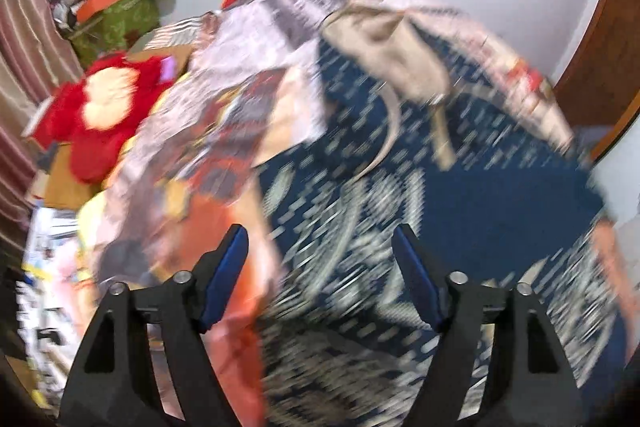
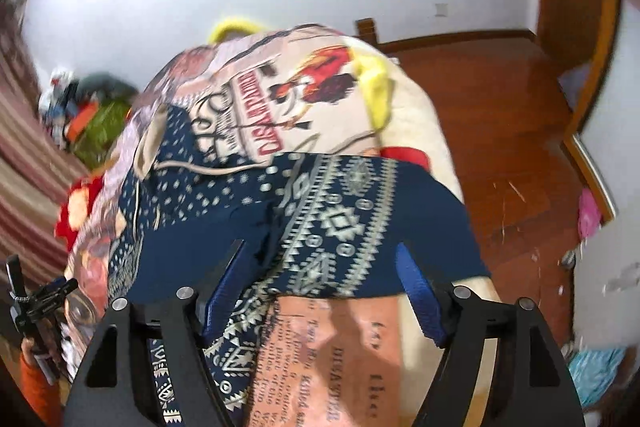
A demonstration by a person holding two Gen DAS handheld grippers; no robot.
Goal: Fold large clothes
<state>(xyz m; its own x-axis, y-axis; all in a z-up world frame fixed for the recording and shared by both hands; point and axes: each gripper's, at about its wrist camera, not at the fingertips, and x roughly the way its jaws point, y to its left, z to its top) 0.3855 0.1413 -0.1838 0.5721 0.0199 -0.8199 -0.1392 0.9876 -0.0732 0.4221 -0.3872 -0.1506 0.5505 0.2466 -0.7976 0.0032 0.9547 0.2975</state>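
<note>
A large navy hoodie with a white geometric pattern (image 1: 460, 195) lies spread on the bed, its beige-lined hood (image 1: 396, 51) and drawstrings at the far end. The left wrist view is motion-blurred. My left gripper (image 1: 320, 239) is open and empty, hovering above the hoodie's near part. In the right wrist view the hoodie (image 2: 332, 223) lies partly folded, with its hem near me. My right gripper (image 2: 320, 255) is open and empty just above that hem. The left gripper also shows at the lower left of the right wrist view (image 2: 40, 303).
The bed has a printed cover (image 2: 320, 95) with text and a rooster. A red plush toy (image 1: 104, 107) lies at the bed's left. A cluttered side table (image 1: 108, 3) stands by striped curtains (image 1: 28, 39). Wooden floor (image 2: 500, 115) is to the right.
</note>
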